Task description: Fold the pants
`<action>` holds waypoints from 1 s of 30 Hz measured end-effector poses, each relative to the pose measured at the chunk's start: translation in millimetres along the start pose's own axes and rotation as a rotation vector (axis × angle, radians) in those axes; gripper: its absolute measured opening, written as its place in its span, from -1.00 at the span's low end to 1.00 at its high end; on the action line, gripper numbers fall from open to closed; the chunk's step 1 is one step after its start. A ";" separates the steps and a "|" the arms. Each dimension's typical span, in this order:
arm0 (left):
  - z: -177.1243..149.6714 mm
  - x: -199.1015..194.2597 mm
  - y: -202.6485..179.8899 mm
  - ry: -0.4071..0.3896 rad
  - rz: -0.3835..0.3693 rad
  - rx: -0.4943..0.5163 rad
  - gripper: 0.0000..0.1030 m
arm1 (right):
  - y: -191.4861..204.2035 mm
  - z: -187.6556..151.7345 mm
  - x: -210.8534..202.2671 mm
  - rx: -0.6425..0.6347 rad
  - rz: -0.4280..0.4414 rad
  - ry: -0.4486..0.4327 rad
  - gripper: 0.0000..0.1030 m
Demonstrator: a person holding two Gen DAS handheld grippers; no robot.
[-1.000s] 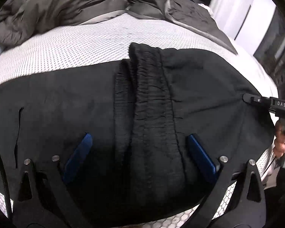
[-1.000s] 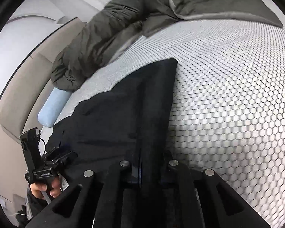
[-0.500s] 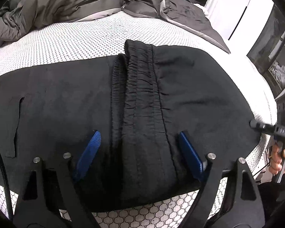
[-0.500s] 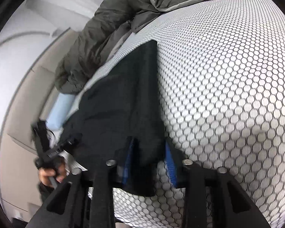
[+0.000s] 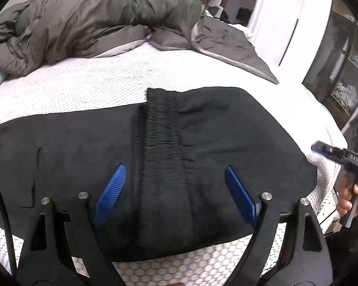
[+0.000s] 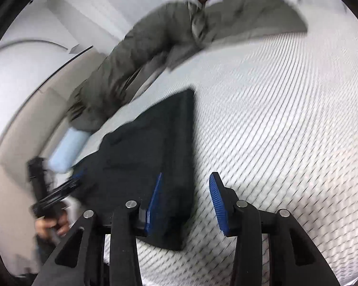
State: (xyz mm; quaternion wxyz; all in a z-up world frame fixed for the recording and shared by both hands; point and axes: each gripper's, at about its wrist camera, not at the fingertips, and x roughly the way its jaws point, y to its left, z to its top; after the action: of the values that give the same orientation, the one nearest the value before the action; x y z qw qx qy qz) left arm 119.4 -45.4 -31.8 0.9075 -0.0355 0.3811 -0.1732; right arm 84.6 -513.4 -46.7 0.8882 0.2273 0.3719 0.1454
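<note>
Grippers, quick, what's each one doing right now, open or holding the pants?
Left gripper: open, holding nothing, above the black pants.
Right gripper: open, holding nothing.

Left hand-held gripper [image 5: 174, 190]: black frame, ribbed blue pads [image 5: 111, 190], silver screws; bare-skinned hand [image 5: 348, 196].

The right gripper [image 6: 186, 202], clamped on the edge of the black pants [image 6: 150, 166] a second ago, has let go and pulled back, its blue pads now spread with nothing between them. The left gripper [image 5: 176, 193] has lifted away from the pants [image 5: 155, 162], taking in more of the gray comforter [image 5: 95, 21] beyond the garment.
</note>
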 end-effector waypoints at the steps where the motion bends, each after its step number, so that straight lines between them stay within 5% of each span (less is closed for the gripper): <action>1: -1.2 2.0 -8.8 0.002 0.003 0.025 0.62 | 9.8 -0.2 -0.9 -0.039 -0.031 -0.033 -0.20; 4: -5.6 9.2 -44.5 -0.002 -0.014 0.153 0.62 | 45.1 -2.5 2.7 -0.177 -0.035 -0.068 -0.20; 11: -23.4 53.7 -89.5 0.110 -0.047 0.370 0.62 | 108.3 -28.5 88.4 -0.404 -0.053 0.176 -0.18; 15: -24.0 48.7 -73.3 0.110 -0.036 0.343 0.62 | 106.2 -37.7 94.8 -0.504 -0.176 0.175 -0.19; 17: -23.6 42.7 -61.1 0.111 -0.046 0.308 0.62 | 95.2 -38.5 78.5 -0.544 -0.311 0.127 -0.17; 19: -24.6 40.9 -54.4 0.109 0.002 0.301 0.62 | 80.4 -39.4 66.8 -0.528 -0.392 0.096 -0.03; 23: -21.8 38.6 -59.7 0.114 0.036 0.329 0.62 | 59.5 -26.9 53.8 -0.438 -0.326 0.080 0.03; 26: -10.9 24.9 -55.8 0.080 -0.030 0.284 0.62 | 77.5 -18.8 42.1 -0.454 -0.262 0.016 0.03; 30: 17.2 32.6 -52.1 0.075 -0.026 0.249 0.62 | 107.6 -7.3 65.3 -0.453 -0.145 0.076 0.03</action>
State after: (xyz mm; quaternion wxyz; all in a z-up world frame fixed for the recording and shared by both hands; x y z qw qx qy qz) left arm 137.8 -106.6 -31.6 0.8875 0.0791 0.3899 -0.2324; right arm 114.2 -391.4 -35.0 0.9100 -0.0106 0.3783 0.1694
